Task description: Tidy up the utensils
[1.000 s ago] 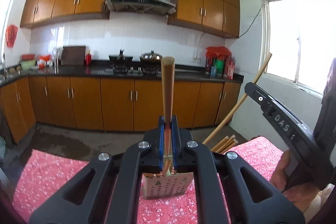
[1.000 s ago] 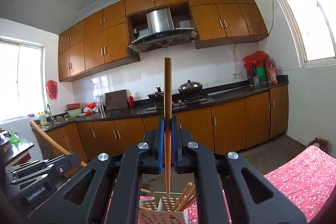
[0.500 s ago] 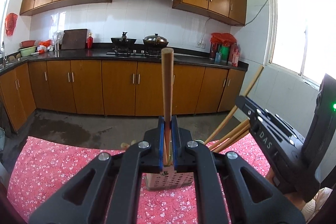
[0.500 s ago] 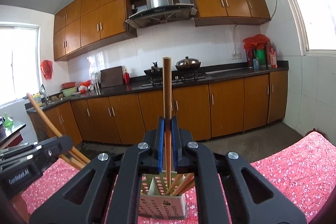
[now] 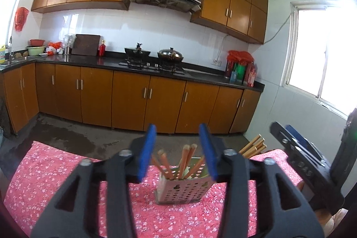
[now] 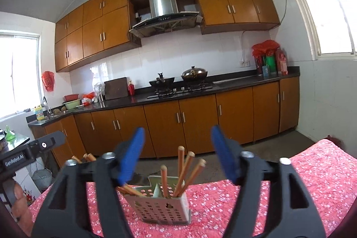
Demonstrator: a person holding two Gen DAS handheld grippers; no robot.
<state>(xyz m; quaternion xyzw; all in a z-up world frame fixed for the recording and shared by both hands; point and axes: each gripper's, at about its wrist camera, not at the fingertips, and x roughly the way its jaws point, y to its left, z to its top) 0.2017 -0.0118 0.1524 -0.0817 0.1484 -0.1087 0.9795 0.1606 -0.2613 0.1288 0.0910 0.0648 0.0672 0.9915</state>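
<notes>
Kitchen beyond; left gripper [image 6: 33, 152] reads "GenRobot.AI".

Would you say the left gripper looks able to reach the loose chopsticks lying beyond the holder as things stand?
Probably yes. The left gripper is open and empty, and the loose chopsticks lie exposed on the tablecloth, right of the holder. The right gripper hovers close by, though.

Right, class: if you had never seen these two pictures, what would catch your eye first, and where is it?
First, the perforated utensil holder full of wooden chopsticks, standing on the pink floral tablecloth in the lower middle. Framing it are the right tongs, open with blue pads. Behind runs a wall of orange-brown kitchen cabinets.
</notes>
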